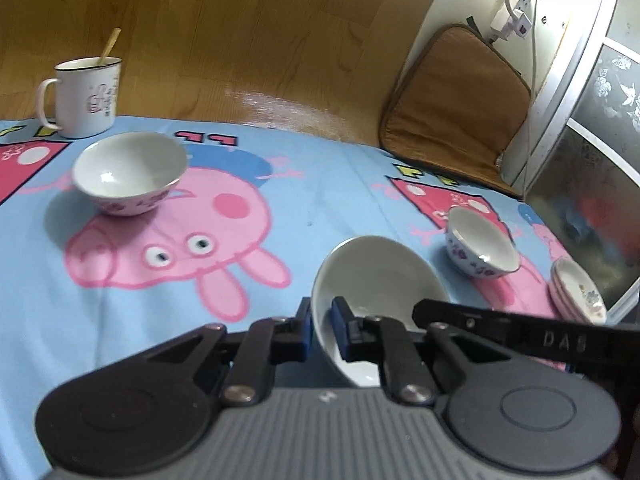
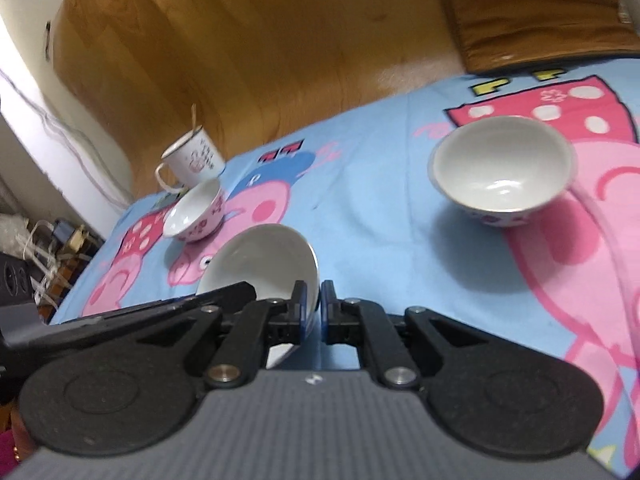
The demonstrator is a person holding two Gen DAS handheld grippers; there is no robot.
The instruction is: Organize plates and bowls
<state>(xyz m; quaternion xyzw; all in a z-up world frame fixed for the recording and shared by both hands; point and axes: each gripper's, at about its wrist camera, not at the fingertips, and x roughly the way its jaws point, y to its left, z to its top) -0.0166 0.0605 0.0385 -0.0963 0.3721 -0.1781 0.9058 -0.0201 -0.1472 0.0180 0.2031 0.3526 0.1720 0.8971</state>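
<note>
Both grippers pinch the rim of one white bowl, which is tilted above the blue cartoon cloth. My left gripper is shut on its left rim. My right gripper is shut on its right rim; the bowl also shows in the right wrist view. A second floral bowl stands upright at far left, near the mug; it shows in the right wrist view too. A third floral bowl stands at right. A small stack of plates lies at the far right edge.
A white enamel mug with a wooden stick stands at the cloth's far left corner. A brown cushion leans on the wall beyond the cloth. Wooden floor lies beyond. A cabinet door is at right.
</note>
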